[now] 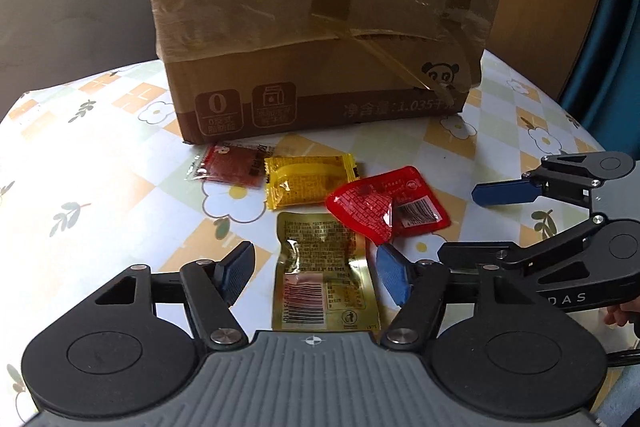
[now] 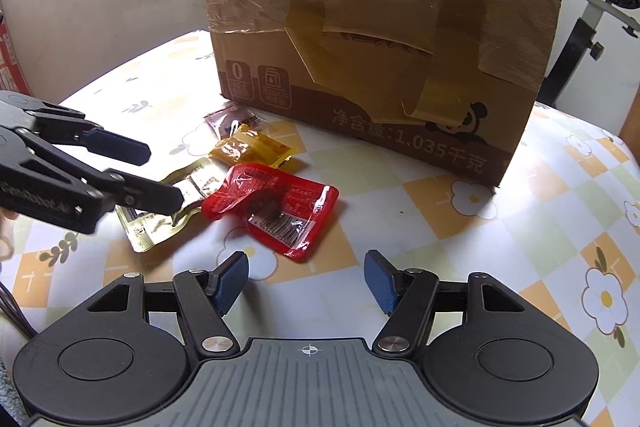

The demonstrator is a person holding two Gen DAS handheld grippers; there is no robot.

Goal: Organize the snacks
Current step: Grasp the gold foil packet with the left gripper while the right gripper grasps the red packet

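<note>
Two hand-held grippers are over a table covered with a flower-patterned cloth point(image 2: 460, 239). The left gripper point(image 1: 316, 273) is low and level, pointing toward a taped cardboard box point(image 1: 320, 27). Its blue-padded fingers point(image 1: 238, 273) are spread apart, one on each side of a gold snack pouch point(image 1: 320, 267) that lies flat on the cloth, barcode end nearest the camera. From the right wrist view, whether the lower finger is touching the pouch cannot be told for certain. The right gripper point(image 2: 306, 283) sits to the right of the left one, also low and pointing toward the box, its fingers wide apart with nothing between them. In the left wrist view it enters from the right edge, its upper finger just beside the red packet.

There are four snack packets, all lying on the cloth in front of the box: the gold pouch, one bright red packet point(image 1: 384, 203) with a barcode label, one yellow packet point(image 1: 308, 183), and one dark red packet point(image 1: 230, 165) closest to the box. The yellow packet slightly overlaps the dark red one. There is one box, standing upright, with a panda drawing and printed Chinese text along its lower edge.
</note>
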